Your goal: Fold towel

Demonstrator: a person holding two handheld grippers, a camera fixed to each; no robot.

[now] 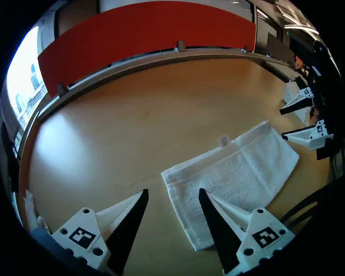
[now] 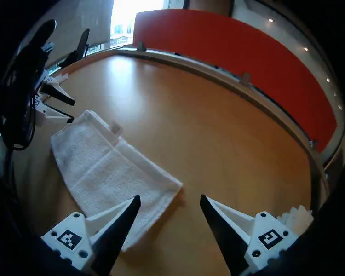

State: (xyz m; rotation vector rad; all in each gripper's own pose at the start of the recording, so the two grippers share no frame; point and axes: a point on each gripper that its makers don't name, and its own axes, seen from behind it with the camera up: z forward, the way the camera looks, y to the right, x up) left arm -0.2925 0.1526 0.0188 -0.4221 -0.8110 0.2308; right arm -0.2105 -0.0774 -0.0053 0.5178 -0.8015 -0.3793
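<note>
Writing: tag (image 1: 223, 140) on towel, text too small to read; square black-white markers on the gripper fingers.
Towel count: one, white, folded.
Towel (image 1: 237, 184) place: flat on desk (image 1: 149, 115), well apart from the far edge with the red partition (image 1: 149, 37); tag sticks out of the towel's far long side.
Grippers: two.
Left gripper (image 1: 172, 191): released, jaws wide, nothing held; towel's corner lies between its fingers, contact can't tell.
Right gripper (image 2: 170, 197): released, jaws wide, nothing held; at towel's other end.
Containers: can't make any out.
</note>
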